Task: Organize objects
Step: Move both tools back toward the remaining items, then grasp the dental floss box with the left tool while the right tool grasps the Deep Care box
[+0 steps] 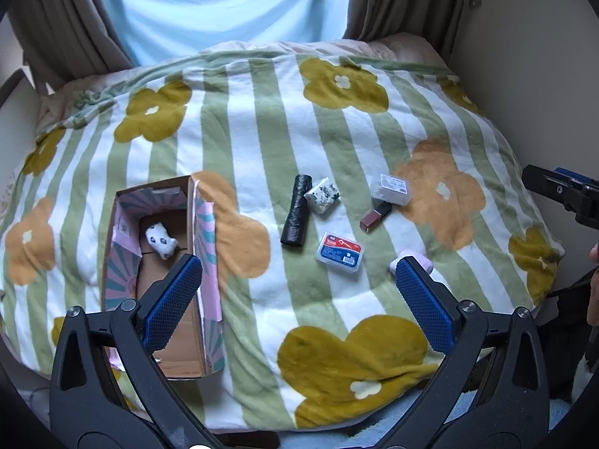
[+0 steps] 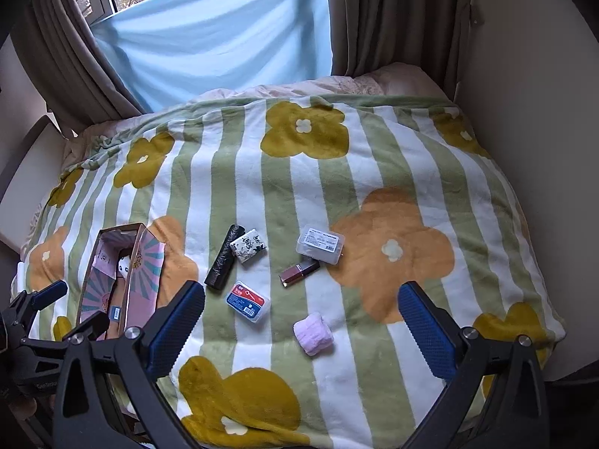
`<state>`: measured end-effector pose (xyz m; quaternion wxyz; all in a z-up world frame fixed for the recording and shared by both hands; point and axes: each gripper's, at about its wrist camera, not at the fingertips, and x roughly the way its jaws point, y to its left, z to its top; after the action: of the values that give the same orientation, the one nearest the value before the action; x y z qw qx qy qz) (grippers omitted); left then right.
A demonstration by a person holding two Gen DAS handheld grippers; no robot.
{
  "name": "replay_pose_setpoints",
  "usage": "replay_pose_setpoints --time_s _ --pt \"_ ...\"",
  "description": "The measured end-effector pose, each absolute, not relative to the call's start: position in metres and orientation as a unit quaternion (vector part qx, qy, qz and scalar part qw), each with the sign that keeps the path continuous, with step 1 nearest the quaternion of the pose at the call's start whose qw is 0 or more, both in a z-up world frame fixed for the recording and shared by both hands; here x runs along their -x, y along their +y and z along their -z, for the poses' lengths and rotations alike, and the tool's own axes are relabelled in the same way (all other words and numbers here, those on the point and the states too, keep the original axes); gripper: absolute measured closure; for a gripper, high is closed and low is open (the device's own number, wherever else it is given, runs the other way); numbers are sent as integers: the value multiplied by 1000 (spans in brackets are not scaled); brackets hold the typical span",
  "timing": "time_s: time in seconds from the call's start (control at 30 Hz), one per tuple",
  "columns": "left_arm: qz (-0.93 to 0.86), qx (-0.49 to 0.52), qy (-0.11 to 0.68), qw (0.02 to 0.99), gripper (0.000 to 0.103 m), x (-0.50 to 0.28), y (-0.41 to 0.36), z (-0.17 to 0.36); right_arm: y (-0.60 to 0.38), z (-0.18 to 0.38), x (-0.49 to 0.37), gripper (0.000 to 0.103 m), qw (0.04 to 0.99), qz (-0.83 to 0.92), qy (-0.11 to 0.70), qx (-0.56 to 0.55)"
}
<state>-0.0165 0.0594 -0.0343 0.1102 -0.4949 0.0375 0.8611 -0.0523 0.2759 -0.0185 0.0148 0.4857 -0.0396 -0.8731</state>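
Both your grippers hover over the bed with jaws spread wide, holding nothing.

Your left gripper [image 1: 295, 280] hangs beside the open patterned cardboard box [image 1: 123, 262] holding a spotted white sock roll [image 1: 161, 241]; your right gripper [image 2: 299, 312] faces the pink rolled sock [image 2: 313, 333] on the striped floral blanket [image 2: 374, 157].

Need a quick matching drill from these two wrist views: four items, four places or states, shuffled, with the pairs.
Items:
1. spotted sock
2. black bag roll
3. pink roll
4. lipstick

Places:
A. touching the patterned tissue pack
B. inside the box
C. just in front of the clear case
D. nearest the open right gripper

Pairs: 1-B, 2-A, 3-D, 4-C
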Motion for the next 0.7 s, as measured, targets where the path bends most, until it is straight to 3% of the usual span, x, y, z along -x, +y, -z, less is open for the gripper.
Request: replay_pose_setpoints --time_s 0.4,0.7 --pt "-821 545 79 148 0 64 111 100 303 71 121 0 8 842 -71 -535" --pt "-778 589 125 181 0 102 151 185 311 159 195 0 5 798 -107 -593"
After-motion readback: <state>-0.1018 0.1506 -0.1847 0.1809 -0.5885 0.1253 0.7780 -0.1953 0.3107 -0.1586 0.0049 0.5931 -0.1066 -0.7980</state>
